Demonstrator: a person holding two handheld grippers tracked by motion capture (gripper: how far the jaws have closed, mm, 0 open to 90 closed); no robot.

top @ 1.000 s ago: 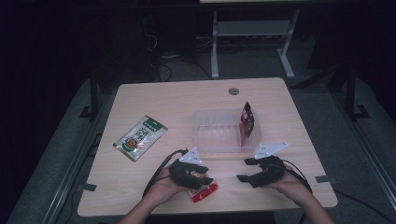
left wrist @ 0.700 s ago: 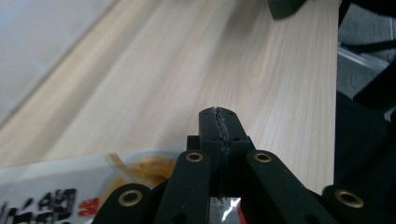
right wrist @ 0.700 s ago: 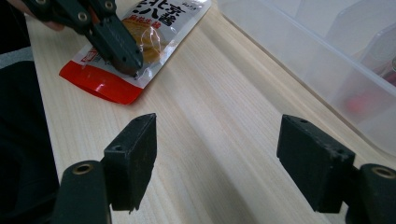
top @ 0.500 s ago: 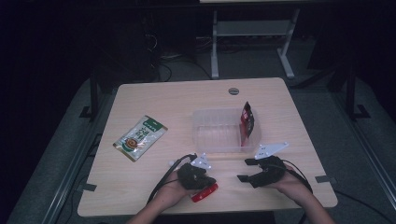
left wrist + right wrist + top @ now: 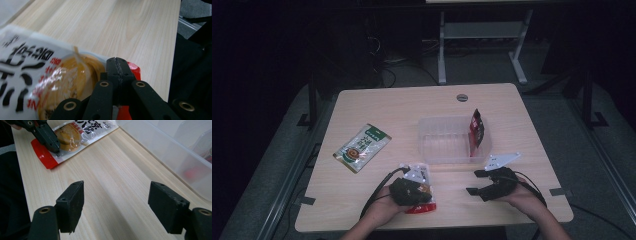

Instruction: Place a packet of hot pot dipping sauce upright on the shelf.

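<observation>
- left gripper [image 5: 412, 192] at the near table edge, jaws pressed together, pinching the red-edged corner of the snack pack [image 5: 45, 82]; pack lies flat on the table [image 5: 412, 107], just near of the bin [image 5: 447, 142]
- jaws have just been closing, pack edge between them
- right gripper [image 5: 479, 186] to the right of the pack, jaws spread wide, nothing between them; bare wood under it
- around: clear bin mid-table with a dark red pouch [image 5: 477, 127] standing against its right wall; green pouch [image 5: 362, 147] far left, well apart; nothing between pack and bin
- left gripper view: jaw teeth meshed over the pack's corner, print and yellow contents readable
- right gripper view: left gripper [image 5: 56, 148] biting the pack [image 5: 75, 135] at top left; bin wall [image 5: 162, 147] at right; high view hides the pinch under the hand
</observation>
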